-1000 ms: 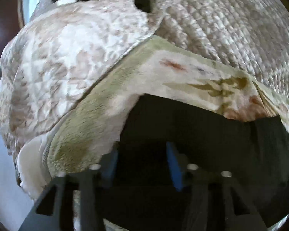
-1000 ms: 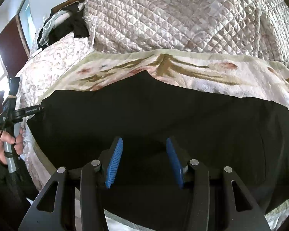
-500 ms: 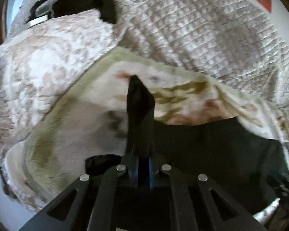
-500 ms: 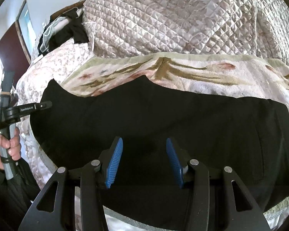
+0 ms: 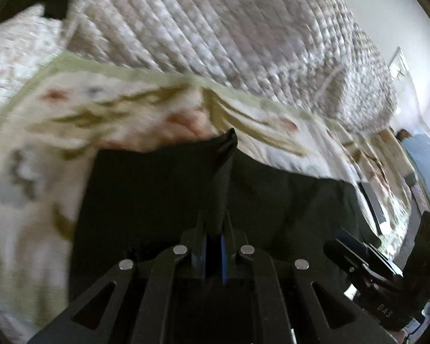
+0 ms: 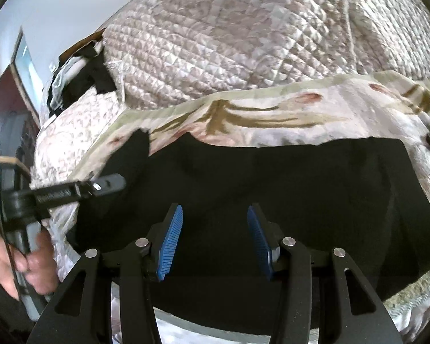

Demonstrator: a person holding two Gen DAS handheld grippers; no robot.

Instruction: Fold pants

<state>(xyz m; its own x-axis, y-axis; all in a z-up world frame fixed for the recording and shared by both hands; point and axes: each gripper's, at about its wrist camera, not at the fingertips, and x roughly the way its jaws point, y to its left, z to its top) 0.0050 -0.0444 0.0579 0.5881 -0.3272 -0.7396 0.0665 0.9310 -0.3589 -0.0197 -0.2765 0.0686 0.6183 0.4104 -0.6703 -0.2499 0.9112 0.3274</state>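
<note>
Left wrist view: the left gripper [image 5: 213,240] has its jaws pressed together on a fold of the black pants [image 5: 157,189], and a narrow ridge of the dark cloth rises from between the blue pads [image 5: 223,242] toward the far edge of the garment. The rest of the pants lies spread over a floral blanket [image 5: 80,109] that covers the bed. The blanket's pale green border runs along its far edge, where it meets a big quilted bedspread [image 5: 229,28] heaped behind it. At the lower right corner of this view the right gripper's black body [image 5: 367,261] shows over the near edge of the pants. The picture is blurred, so finer detail of the cloth cannot be told.

Right wrist view: the right gripper [image 6: 215,238] hovers above the near middle of the pants [image 6: 286,177] with its blue pads [image 6: 170,243] spread apart and nothing between them. The pants stretch across the blanket [image 6: 272,120] from the left edge to the right edge of the bed. At the left, the left gripper [image 6: 111,183] pinches the left end of the pants, which stands up in a dark peak against the blanket. A hand [image 6: 28,263] grips its handle beside the bed's left edge. The quilted bedspread [image 6: 243,37] fills the far side, with dark clothes [image 6: 80,77] piled at its left end.
</note>
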